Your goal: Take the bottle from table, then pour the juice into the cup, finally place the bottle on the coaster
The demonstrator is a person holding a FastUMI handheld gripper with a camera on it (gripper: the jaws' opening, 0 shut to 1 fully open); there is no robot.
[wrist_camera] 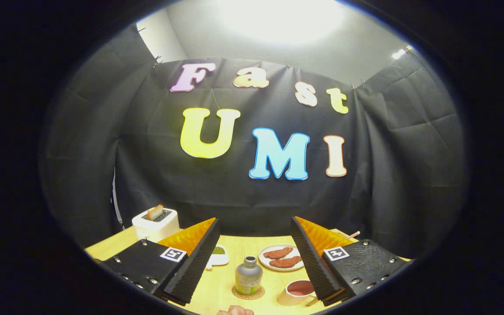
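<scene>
The hand-held gripper (252,256) hovers above the counter (228,288) with its two fingers spread wide and nothing between the pads. The bottle (248,275) stands upright on the coaster (248,293), below and between the fingers, touching neither. The cup (298,292) sits just beside the bottle, next to the right finger, and appears to hold dark reddish liquid.

Judged from this layout, the final step looks complete or nearly so: the bottle is seated on the coaster and the cup seems filled. The next move calls only for a clear retreat, keeping the right finger off the cup.

The counter is pale wood. Beyond the bottle lie a plate of reddish pieces (281,257) and a small white dish (218,256) with something green. A white toaster (155,224) holding a slice stands by the black cloth wall.
</scene>
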